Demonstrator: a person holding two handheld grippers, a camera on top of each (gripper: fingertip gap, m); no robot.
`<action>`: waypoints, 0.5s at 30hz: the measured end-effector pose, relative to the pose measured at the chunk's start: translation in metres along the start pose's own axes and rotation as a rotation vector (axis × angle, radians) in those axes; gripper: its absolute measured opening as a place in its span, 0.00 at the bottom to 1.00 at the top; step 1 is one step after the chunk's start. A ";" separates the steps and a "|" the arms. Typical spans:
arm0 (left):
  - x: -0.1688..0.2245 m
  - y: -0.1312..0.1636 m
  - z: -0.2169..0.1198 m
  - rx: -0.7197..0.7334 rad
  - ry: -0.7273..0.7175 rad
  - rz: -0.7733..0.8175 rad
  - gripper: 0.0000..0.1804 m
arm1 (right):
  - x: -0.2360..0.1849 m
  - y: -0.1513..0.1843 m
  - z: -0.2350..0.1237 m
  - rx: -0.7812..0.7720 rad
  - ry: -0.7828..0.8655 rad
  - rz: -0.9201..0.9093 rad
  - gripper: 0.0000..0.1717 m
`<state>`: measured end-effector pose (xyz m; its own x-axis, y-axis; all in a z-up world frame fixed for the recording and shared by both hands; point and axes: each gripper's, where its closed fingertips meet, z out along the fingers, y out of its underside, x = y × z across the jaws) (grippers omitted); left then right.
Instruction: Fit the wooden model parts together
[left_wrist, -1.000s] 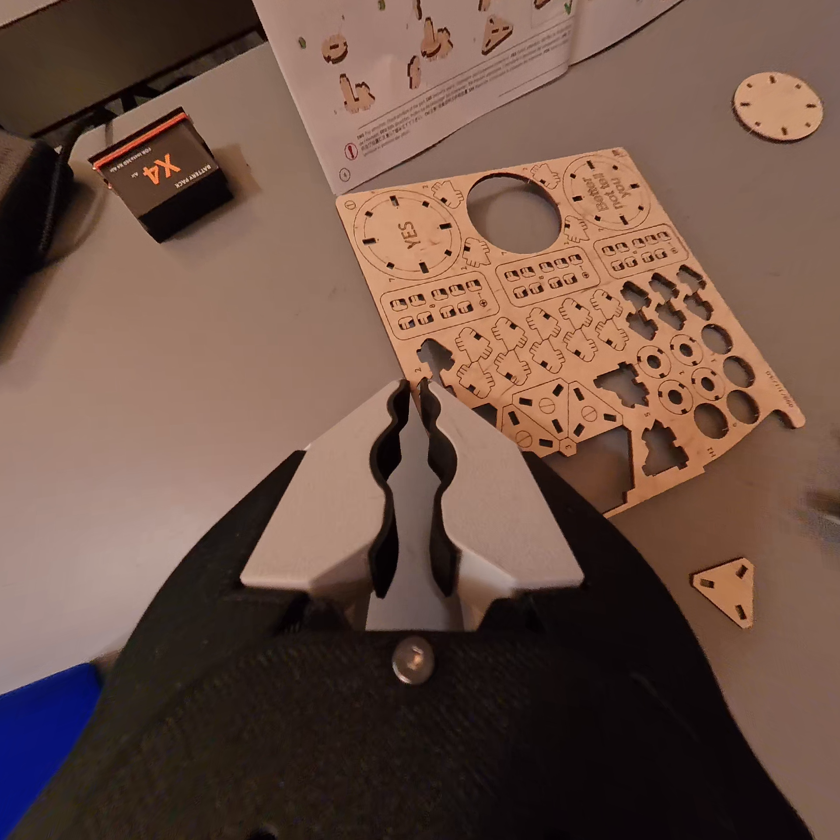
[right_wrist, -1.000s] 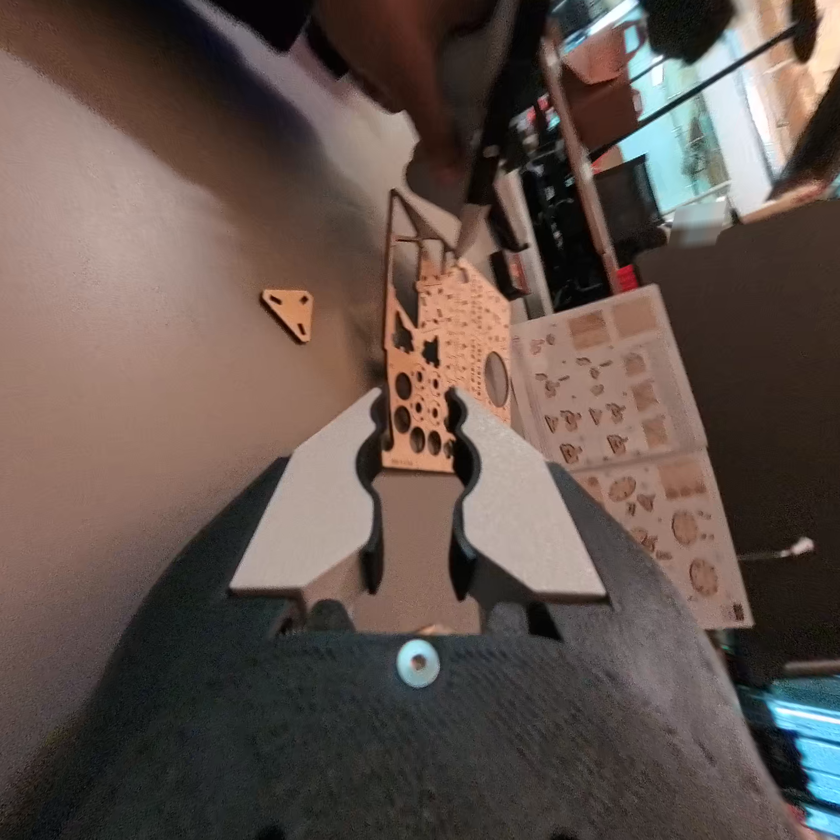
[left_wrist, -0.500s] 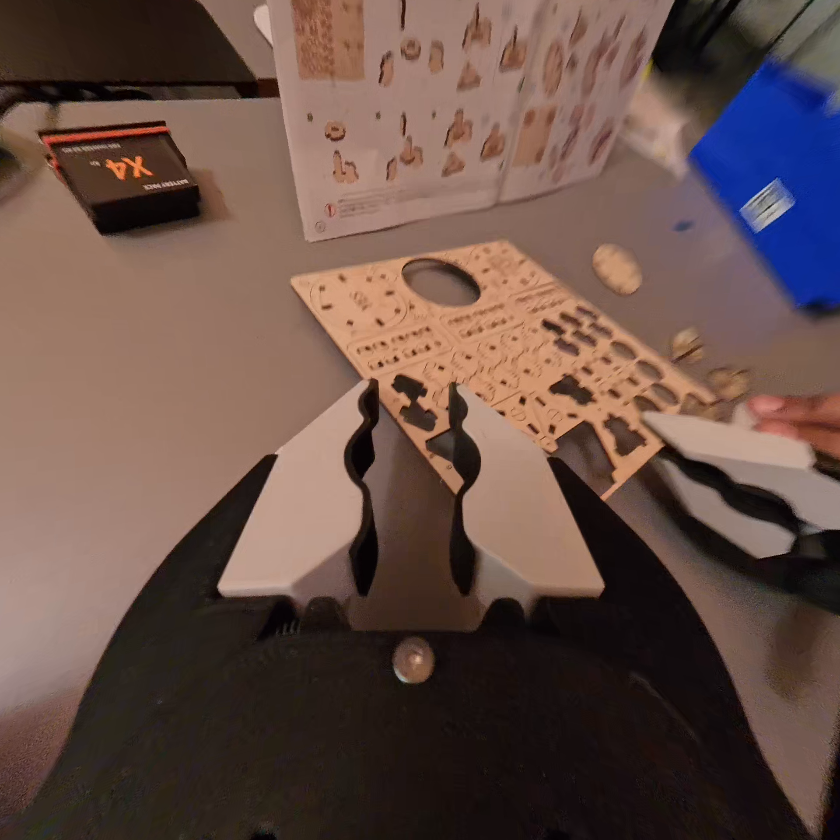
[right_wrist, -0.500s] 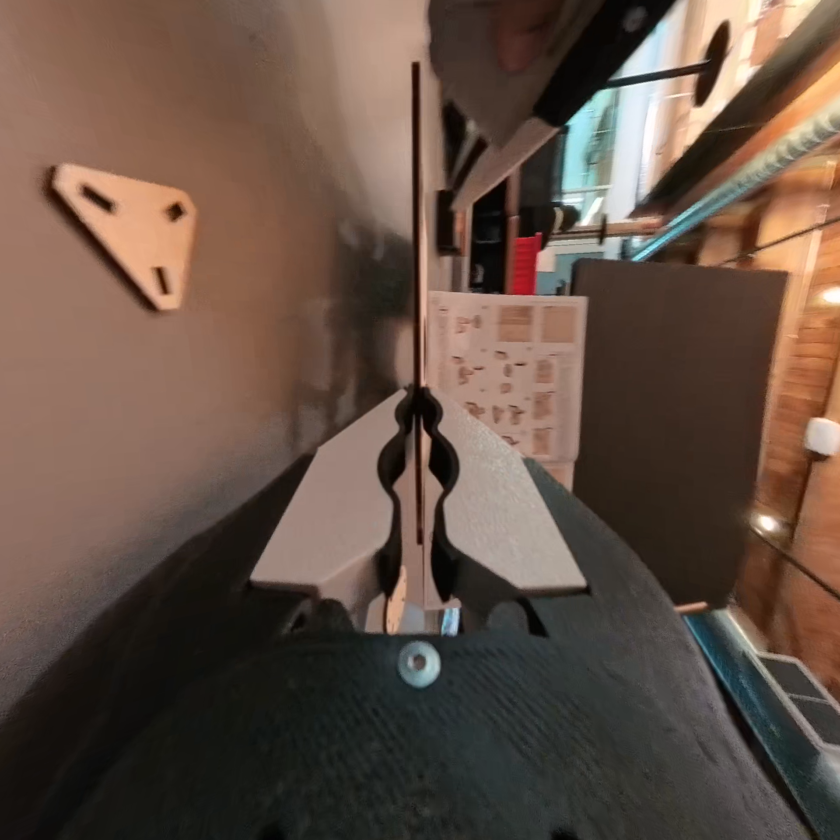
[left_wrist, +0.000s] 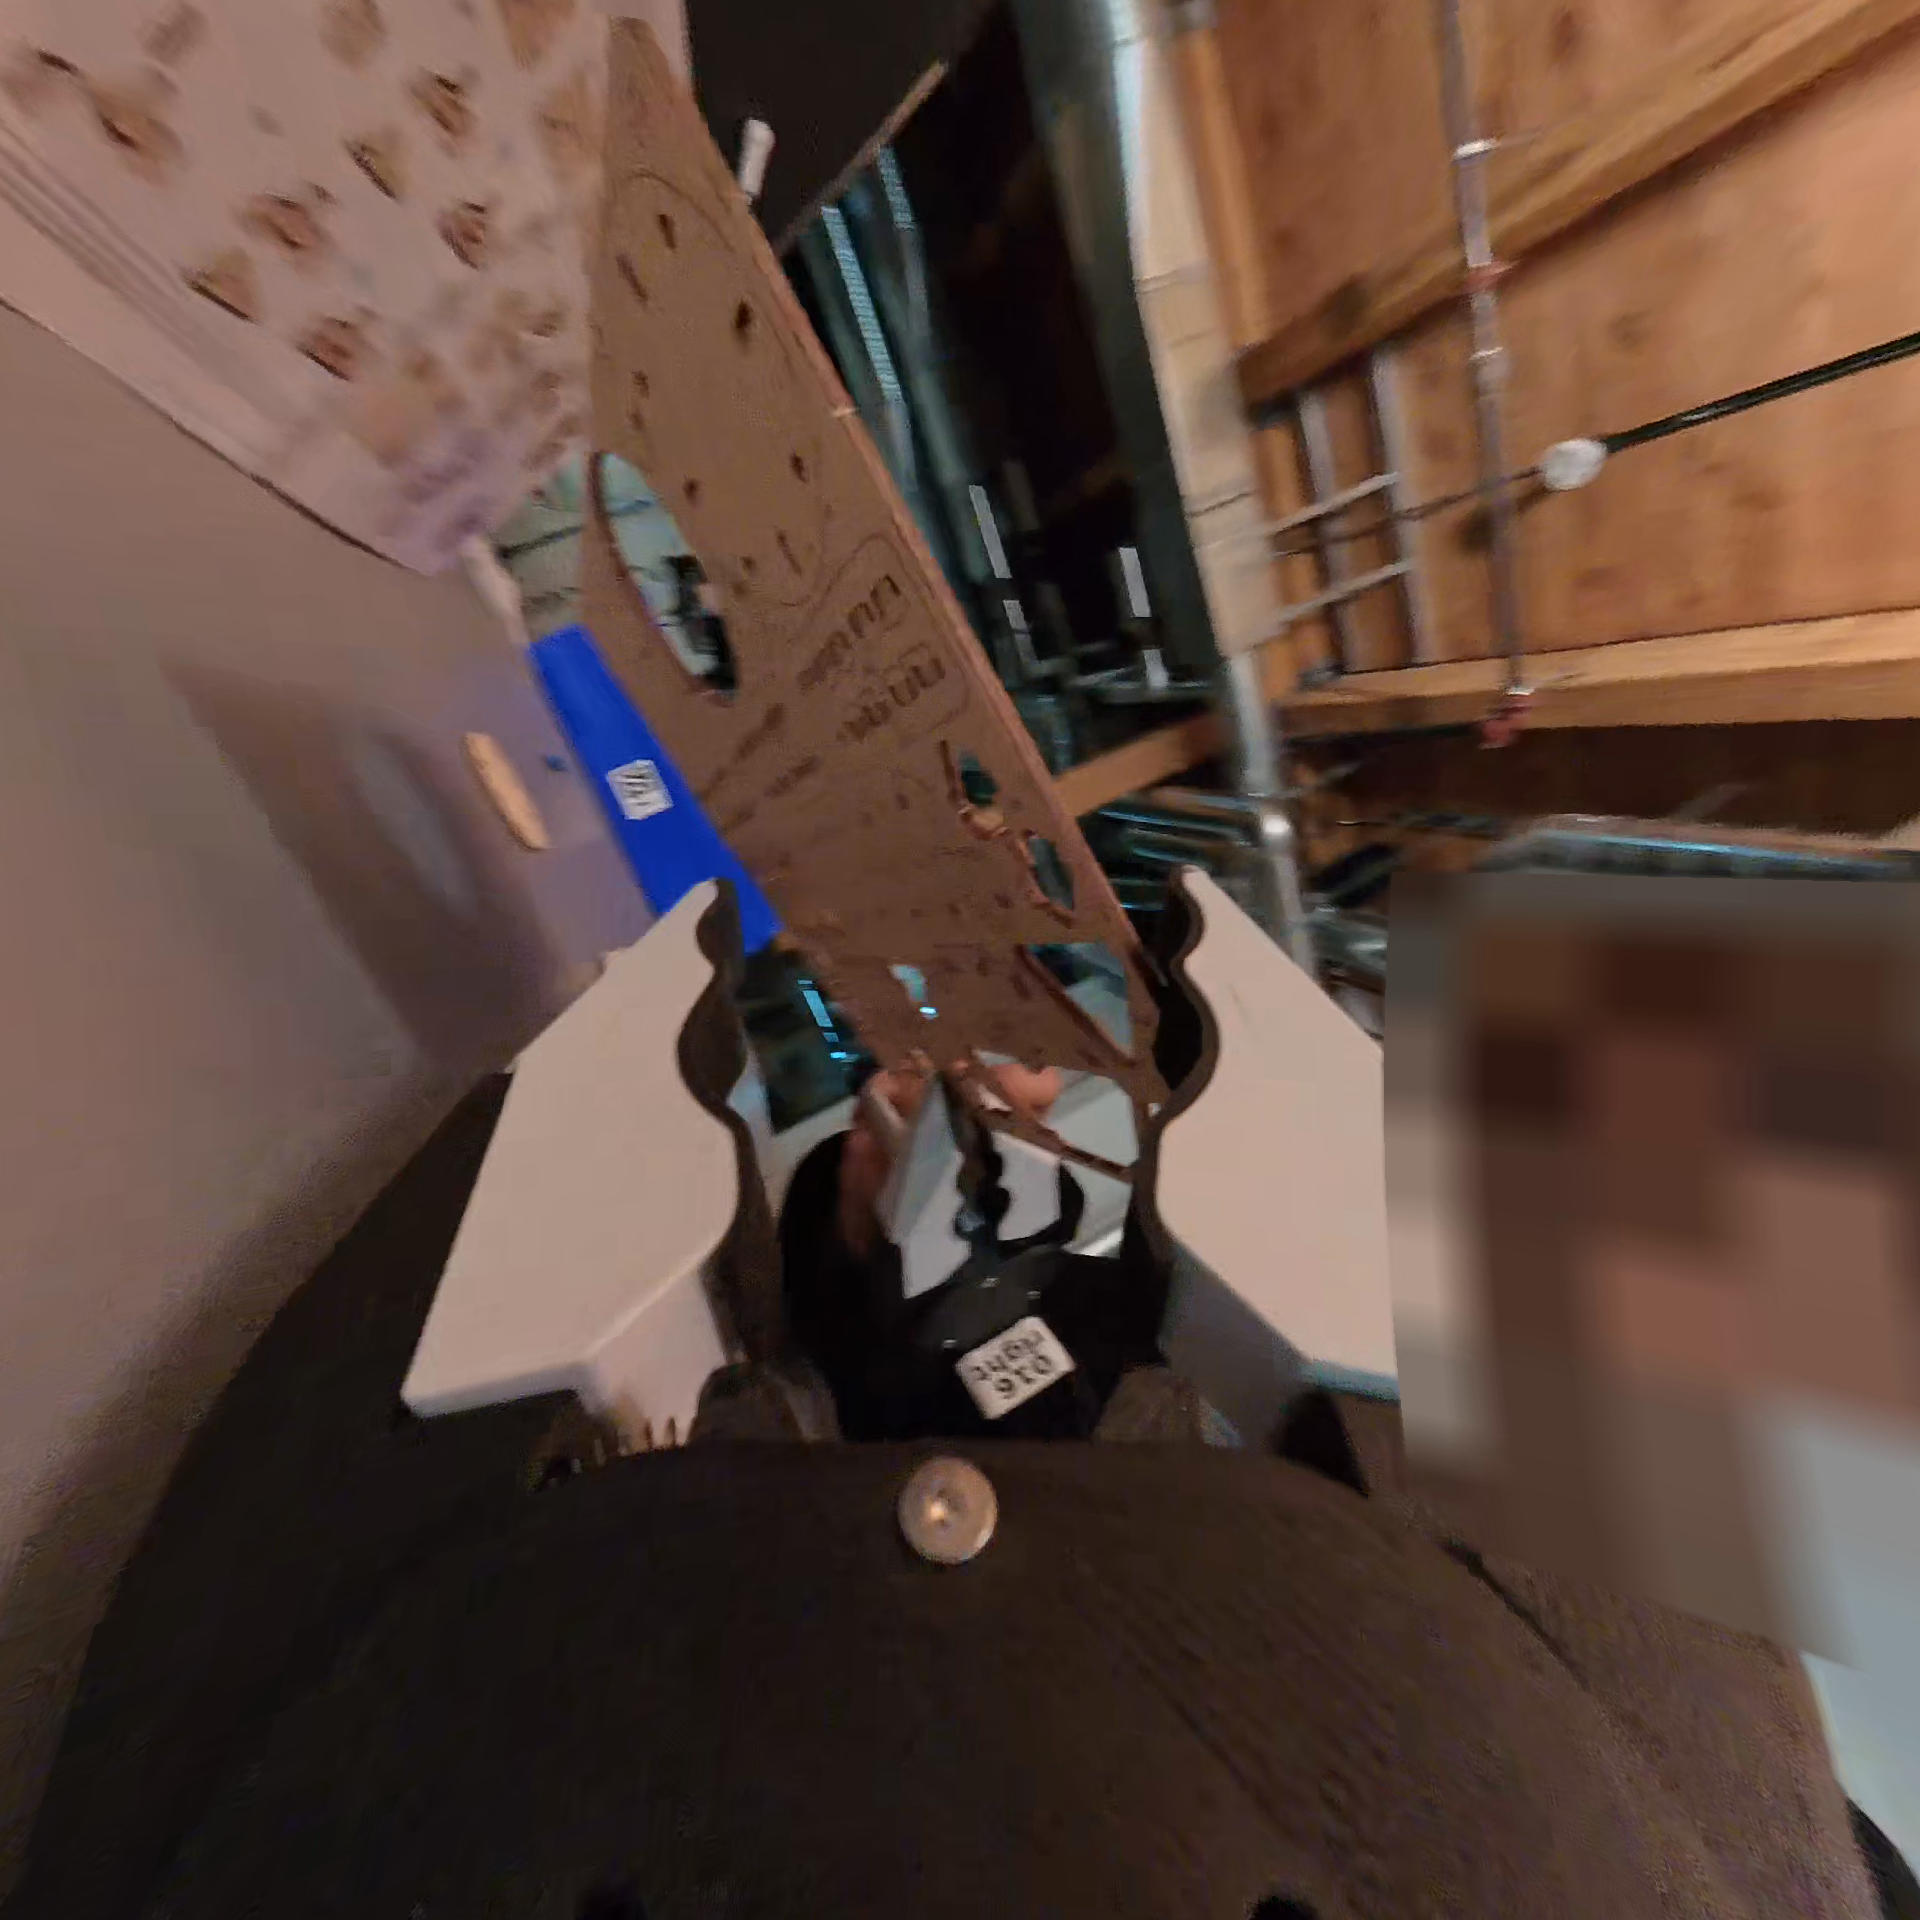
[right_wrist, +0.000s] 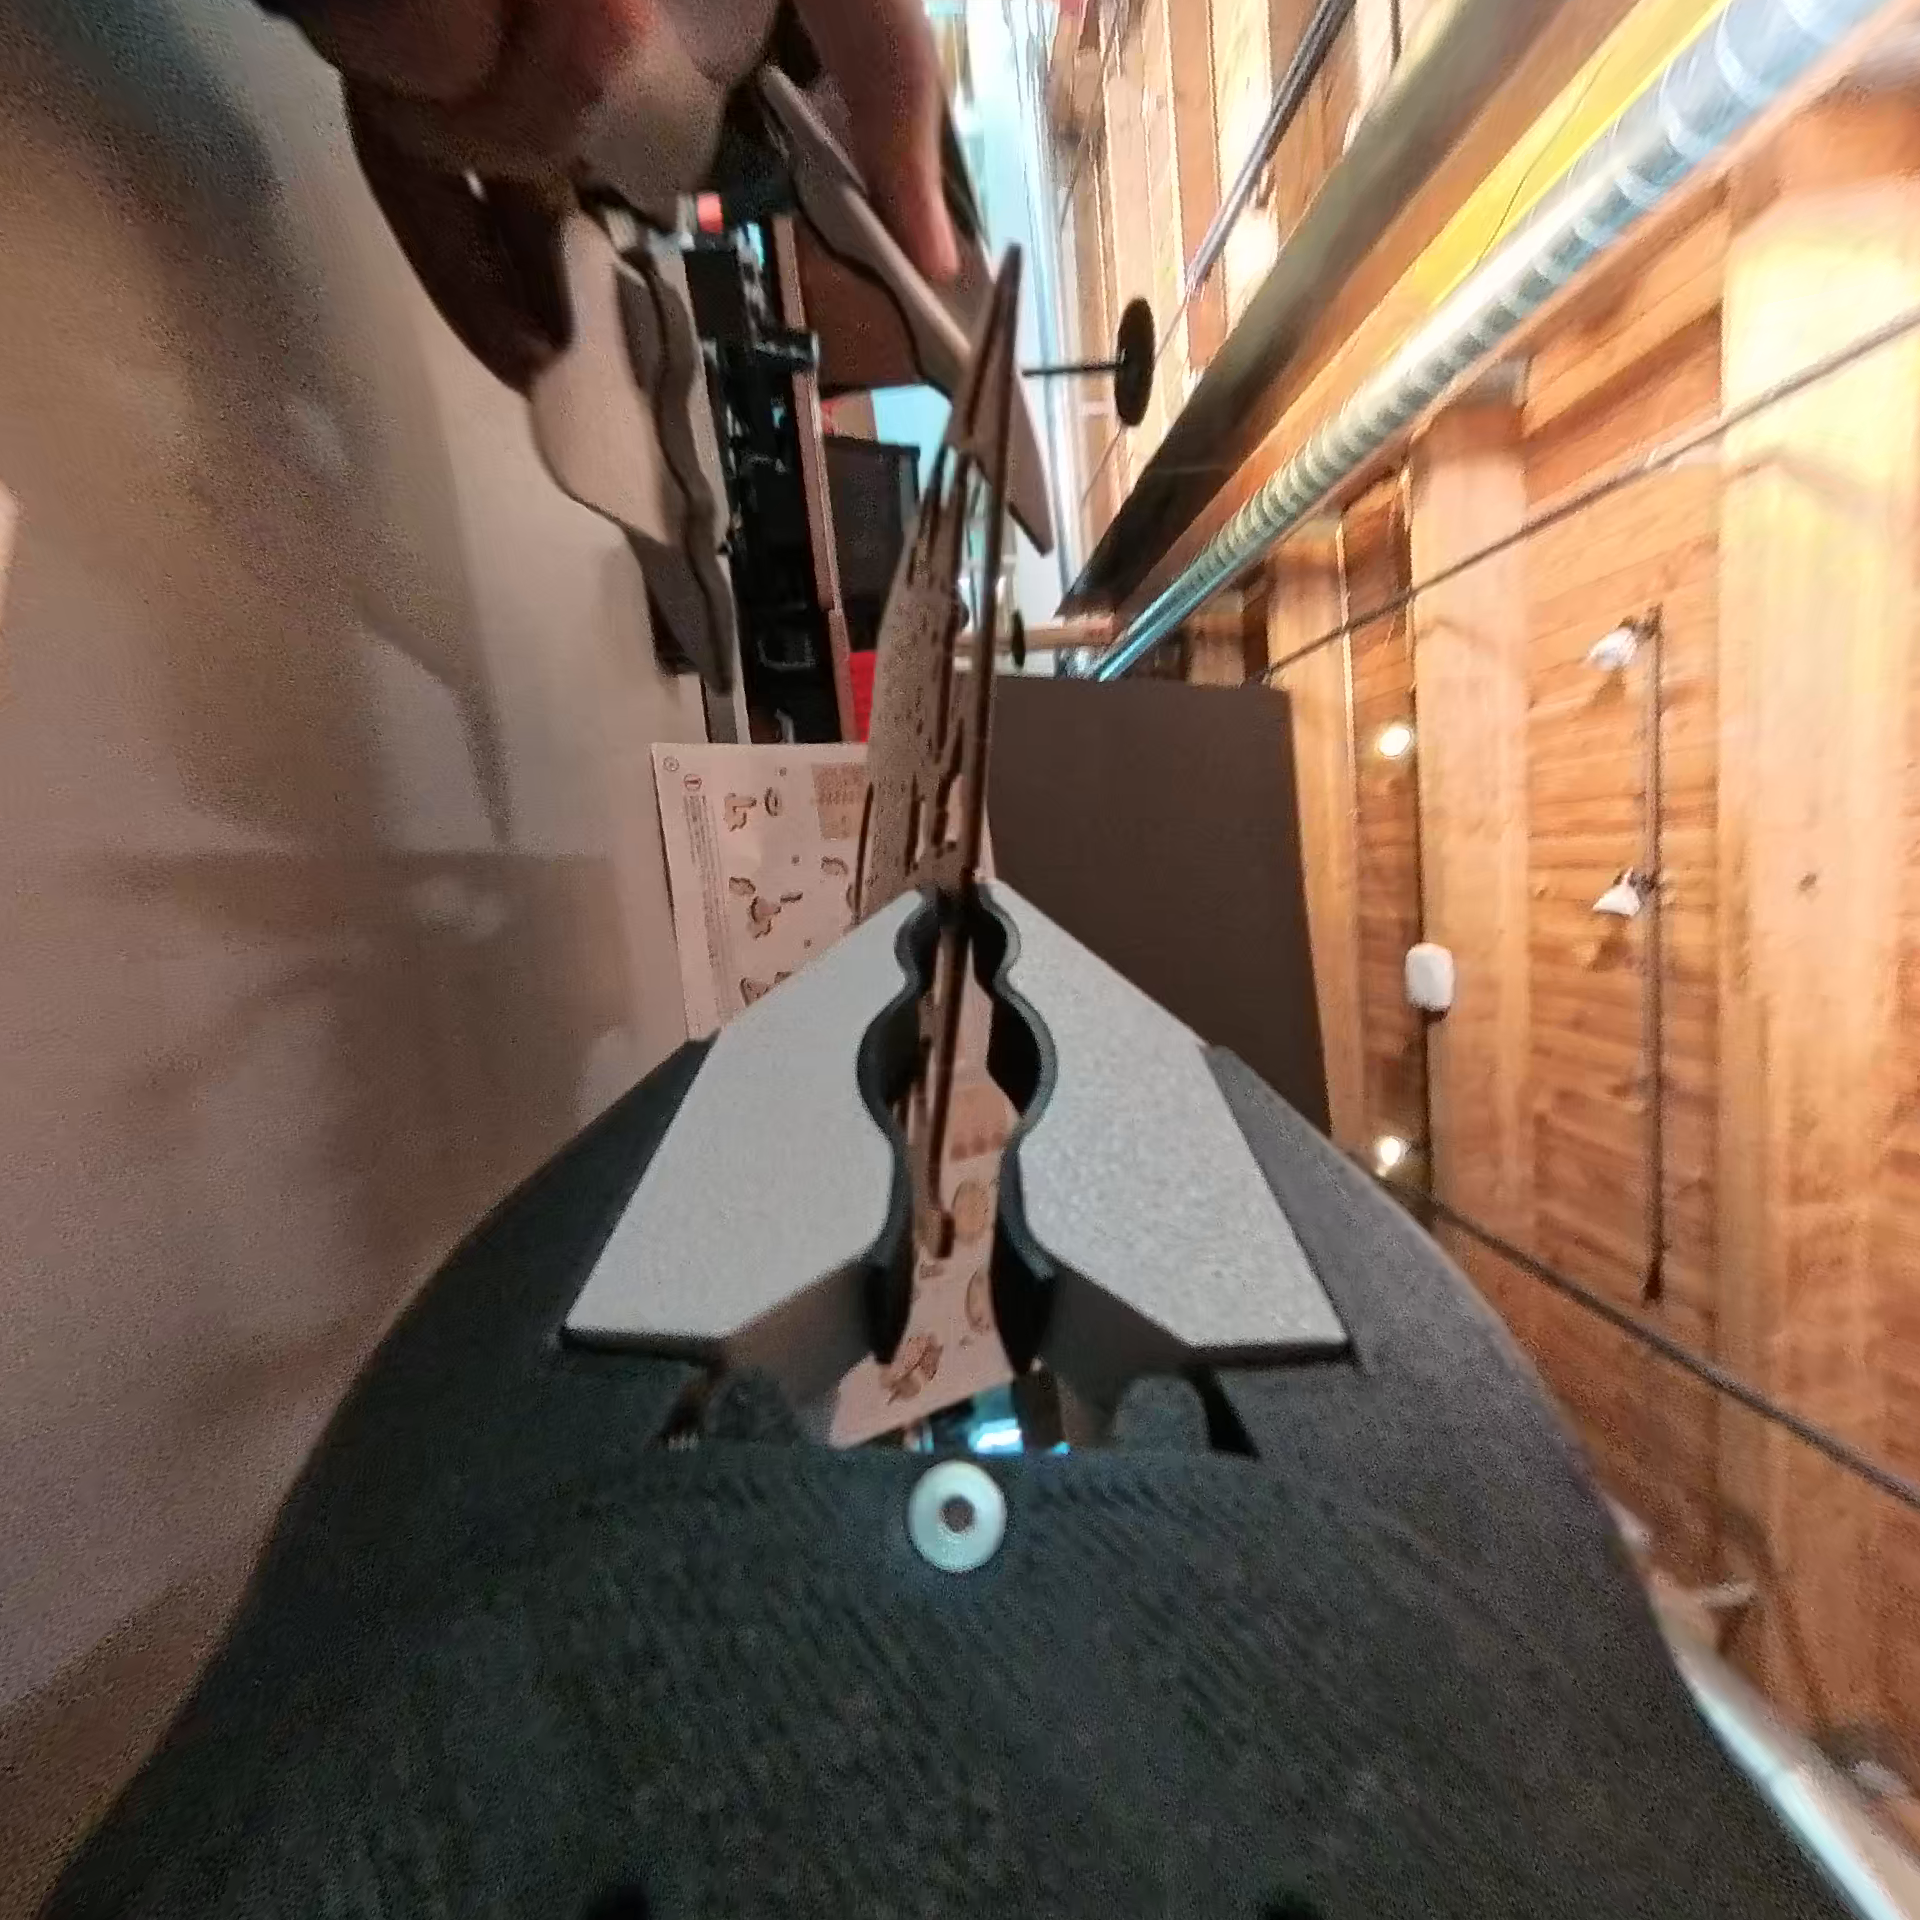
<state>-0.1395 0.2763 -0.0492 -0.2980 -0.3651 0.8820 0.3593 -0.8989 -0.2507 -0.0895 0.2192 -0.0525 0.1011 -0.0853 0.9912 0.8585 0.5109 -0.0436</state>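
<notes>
Right wrist view: right gripper (right_wrist: 961, 899) tilted sideways, jaws clamping wooden sheet (right_wrist: 925, 748).

Grey table (right_wrist: 260, 727) under instruction sheet (right_wrist: 748, 862)

Dim, warm indoor light; small lamps (right_wrist: 1394, 740) glow right of the fingers (right_wrist: 1143, 1143). Motion blur smears both views; edges bend.
</notes>
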 end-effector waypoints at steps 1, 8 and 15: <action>0.004 0.001 0.000 -0.006 0.037 -0.009 0.42 | -0.003 -0.004 -0.002 0.032 -0.004 -0.024 0.02; 0.014 0.001 -0.002 -0.031 0.032 0.104 0.14 | -0.011 -0.008 -0.009 0.116 -0.033 -0.095 0.02; 0.017 -0.001 0.002 -0.002 -0.004 0.191 0.04 | 0.000 0.009 -0.007 0.111 -0.048 0.219 0.05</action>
<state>-0.1432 0.2717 -0.0333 -0.2212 -0.5285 0.8197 0.4078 -0.8136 -0.4145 -0.0781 0.2180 -0.0540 0.2522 0.0774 0.9646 0.7580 0.6039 -0.2466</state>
